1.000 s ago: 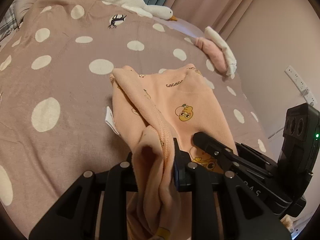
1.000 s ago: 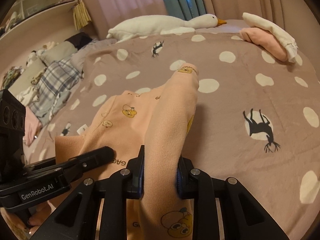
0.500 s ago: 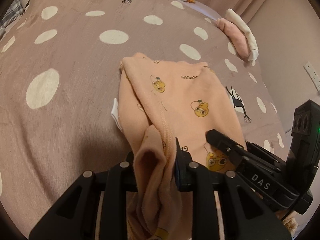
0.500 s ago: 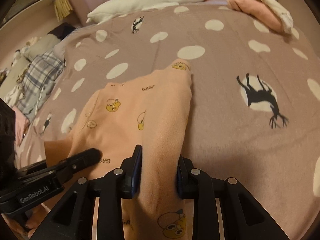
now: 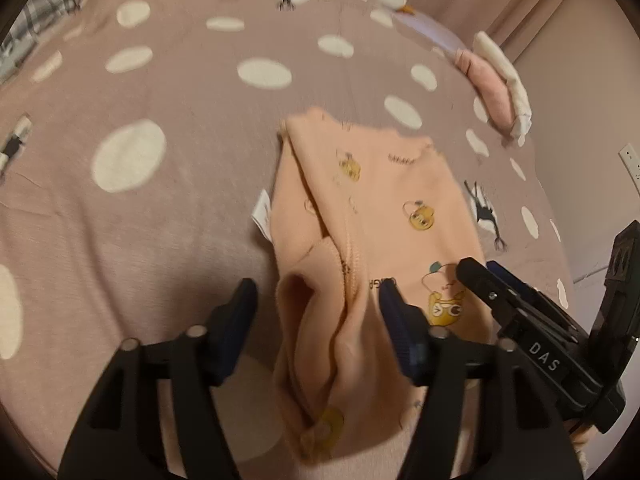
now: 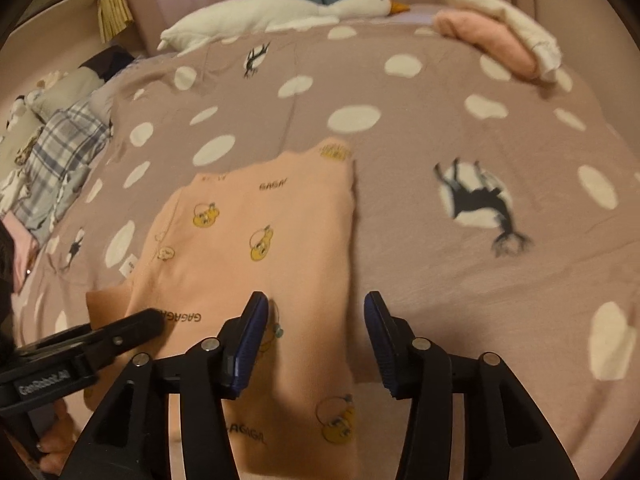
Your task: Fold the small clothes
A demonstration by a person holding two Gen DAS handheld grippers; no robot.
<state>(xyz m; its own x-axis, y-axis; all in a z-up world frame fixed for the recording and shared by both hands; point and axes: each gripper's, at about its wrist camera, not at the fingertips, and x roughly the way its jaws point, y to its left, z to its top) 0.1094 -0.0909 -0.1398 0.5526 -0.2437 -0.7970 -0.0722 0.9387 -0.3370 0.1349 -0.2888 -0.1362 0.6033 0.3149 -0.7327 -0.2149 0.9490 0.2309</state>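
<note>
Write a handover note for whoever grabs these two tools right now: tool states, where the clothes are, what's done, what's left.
Left tool: jaws opening, the bunched edge of the peach cartoon-print garment lies loose between them.
Right tool: jaws opening, the garment's folded right edge between them, pads off it.
The garment lies on the mauve polka-dot bedspread, folded over on itself.
Folded pink and cream clothes are stacked at the far right of the bed.
Left: withdraw both tools, probably smooth or fold the garment again, then move it to the stack.
</note>
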